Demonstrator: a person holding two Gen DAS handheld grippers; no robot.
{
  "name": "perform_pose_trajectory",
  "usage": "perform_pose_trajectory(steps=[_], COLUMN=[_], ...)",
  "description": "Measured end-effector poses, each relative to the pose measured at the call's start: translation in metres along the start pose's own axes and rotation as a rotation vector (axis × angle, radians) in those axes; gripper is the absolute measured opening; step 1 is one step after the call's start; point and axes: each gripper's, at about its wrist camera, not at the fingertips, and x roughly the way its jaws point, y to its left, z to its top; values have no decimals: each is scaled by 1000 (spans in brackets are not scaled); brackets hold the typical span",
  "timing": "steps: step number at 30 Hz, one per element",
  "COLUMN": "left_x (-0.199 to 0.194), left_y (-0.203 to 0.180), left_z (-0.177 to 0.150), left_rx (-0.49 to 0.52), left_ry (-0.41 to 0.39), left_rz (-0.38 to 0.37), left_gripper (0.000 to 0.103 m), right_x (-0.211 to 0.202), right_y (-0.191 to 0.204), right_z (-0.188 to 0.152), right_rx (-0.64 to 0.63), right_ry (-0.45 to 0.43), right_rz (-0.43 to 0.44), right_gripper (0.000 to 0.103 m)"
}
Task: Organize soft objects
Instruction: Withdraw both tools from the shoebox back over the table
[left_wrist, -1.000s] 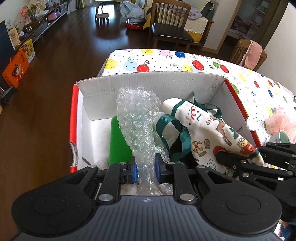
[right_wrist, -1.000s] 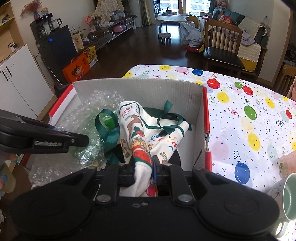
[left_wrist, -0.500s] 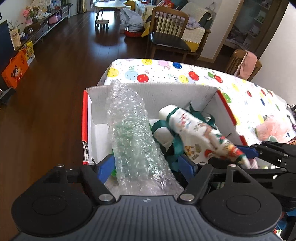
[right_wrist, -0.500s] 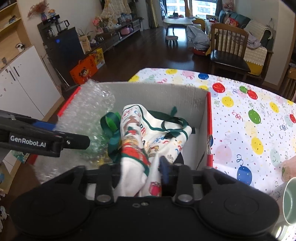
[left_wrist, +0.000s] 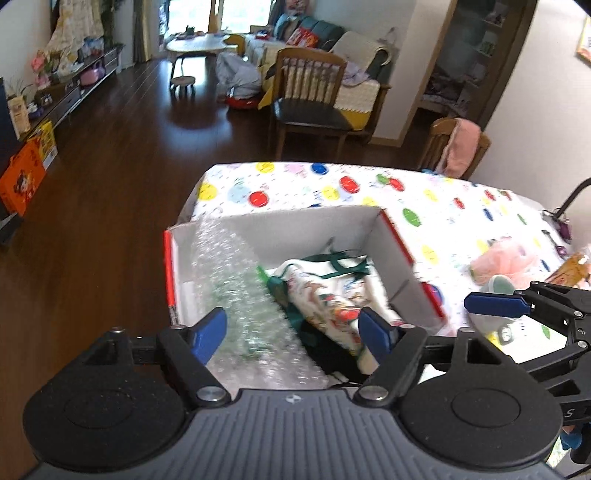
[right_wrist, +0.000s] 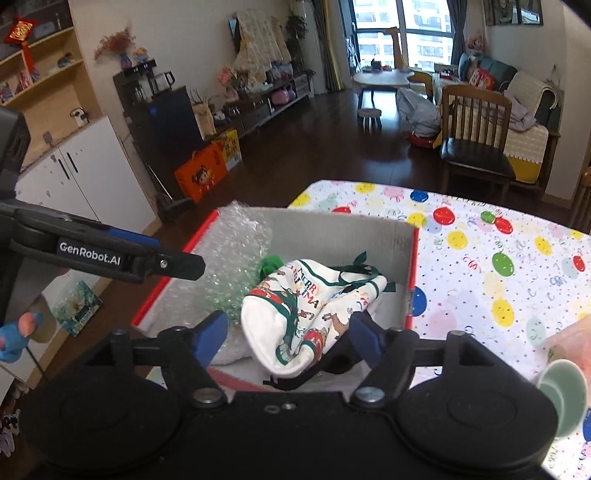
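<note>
A white cardboard box with red edges (left_wrist: 391, 236) (right_wrist: 413, 266) stands at the table's near left corner. In it lie a roll of bubble wrap (left_wrist: 236, 280) (right_wrist: 236, 251) on the left and a white Christmas-print cloth bag with green straps (left_wrist: 325, 291) (right_wrist: 295, 314) on the right. My left gripper (left_wrist: 293, 330) is open above the box's near side, holding nothing. My right gripper (right_wrist: 288, 332) is open too, just above the bag's near end. Each gripper shows in the other's view, the right (left_wrist: 495, 304) and the left (right_wrist: 184, 264).
The table has a white cloth with coloured balloons (left_wrist: 443, 206) (right_wrist: 498, 258). A pink soft thing (left_wrist: 506, 260) and a green cup (left_wrist: 498, 286) (right_wrist: 565, 391) lie right of the box. Wooden chairs (left_wrist: 310, 96) stand beyond the table. Dark floor drops off on the left.
Both grippers have opened and let go, the left of the bubble wrap, the right of the cloth bag. Both have drawn back and up from the box. The two things lie in the box.
</note>
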Motion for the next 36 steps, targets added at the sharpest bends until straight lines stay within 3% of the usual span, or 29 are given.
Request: perform_pose_trajectory(steps=[14,25,36], left_x=[-11,24,67], left_y=[-86,-170,-263], left_z=[1,1,0], left_rx=[122,197,259], left_ry=[-37,12,51], left_rz=[-133,-220,-281], left_gripper=[81,81,84], right_x=[-84,-126,-158], right_y=[-35,-108,-198], right_z=[-17,-53,-73], right_rx=[71,168,281], right_ry=[-93,-93,-83], right_rz=[-2,-111,-237], right_gripper=[88,100,102])
